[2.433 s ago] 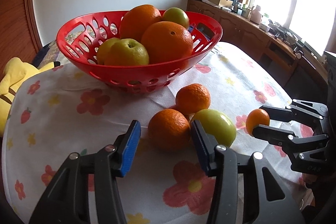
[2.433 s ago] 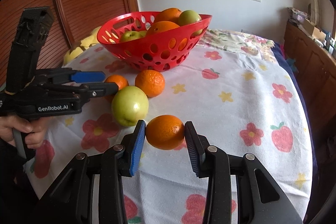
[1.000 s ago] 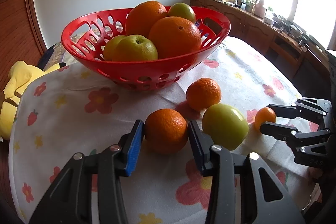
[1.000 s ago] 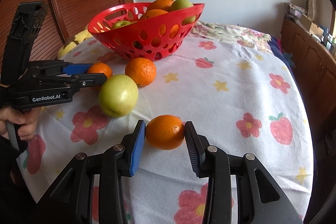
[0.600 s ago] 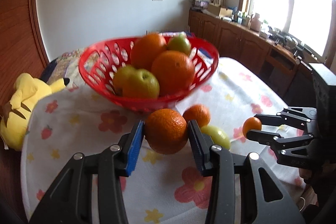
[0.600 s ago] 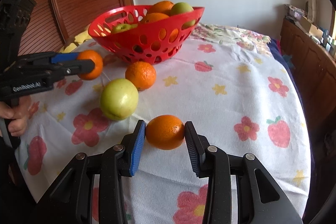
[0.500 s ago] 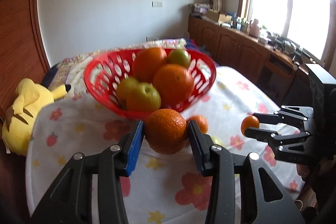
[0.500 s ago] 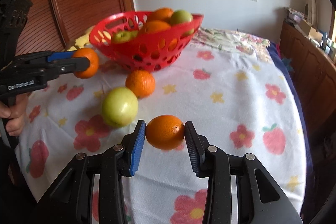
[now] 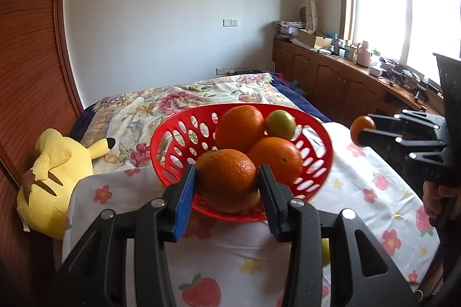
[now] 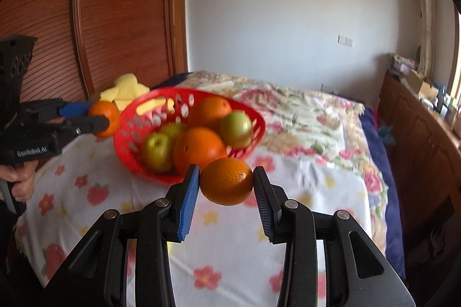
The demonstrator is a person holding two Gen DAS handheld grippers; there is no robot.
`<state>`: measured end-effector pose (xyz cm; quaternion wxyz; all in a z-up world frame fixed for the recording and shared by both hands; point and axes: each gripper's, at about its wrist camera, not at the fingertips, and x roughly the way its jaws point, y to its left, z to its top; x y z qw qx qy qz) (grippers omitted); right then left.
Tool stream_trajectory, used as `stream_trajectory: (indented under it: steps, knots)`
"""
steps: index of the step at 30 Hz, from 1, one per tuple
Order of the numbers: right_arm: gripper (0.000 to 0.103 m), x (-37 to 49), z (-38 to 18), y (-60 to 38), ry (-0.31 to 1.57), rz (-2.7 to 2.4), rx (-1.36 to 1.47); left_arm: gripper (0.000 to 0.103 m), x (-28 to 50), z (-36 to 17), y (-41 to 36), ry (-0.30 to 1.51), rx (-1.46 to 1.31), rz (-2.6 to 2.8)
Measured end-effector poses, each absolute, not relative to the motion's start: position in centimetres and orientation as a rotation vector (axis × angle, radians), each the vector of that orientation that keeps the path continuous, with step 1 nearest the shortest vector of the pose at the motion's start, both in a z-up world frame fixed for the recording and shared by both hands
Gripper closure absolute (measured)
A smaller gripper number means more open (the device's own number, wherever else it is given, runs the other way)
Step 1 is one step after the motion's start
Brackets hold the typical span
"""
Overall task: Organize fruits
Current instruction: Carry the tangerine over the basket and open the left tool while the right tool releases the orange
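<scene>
Clamped a round orange in left gripper, another in right gripper; aimed toward perforated red plastic basket at twelve o'clock for dropping.

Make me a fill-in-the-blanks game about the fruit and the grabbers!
1. The left gripper is squeezing an ____.
2. The basket holding the fruit is colored ____.
3. The right gripper holds its orange up in the ____, not on the tablecloth.
4. The yellow plush toy lies ____ the basket.

Missing words: orange; red; air; outside
</scene>
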<state>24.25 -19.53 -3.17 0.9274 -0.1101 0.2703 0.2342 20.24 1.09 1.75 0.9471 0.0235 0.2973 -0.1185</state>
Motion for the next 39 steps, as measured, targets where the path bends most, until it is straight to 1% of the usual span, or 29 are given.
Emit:
stream_trajectory:
  steps: [5,17,39]
  knots:
    - [0.065,26.4,-3.0,-18.4,0.545,0.495,-0.225,0.061,22.3,0.4,1.4,0.629,0.035,-0.228]
    - [0.065,30.1,-5.4,-17.2,0.59,0.506,-0.219,0.061,24.7,-1.9,1.9,0.671,0.027,-0.22]
    - [0.063,30.5,-6.0,-16.8,0.6,0.521,-0.217,0.06,25.5,-2.6,2.2,0.68,0.029,-0.211]
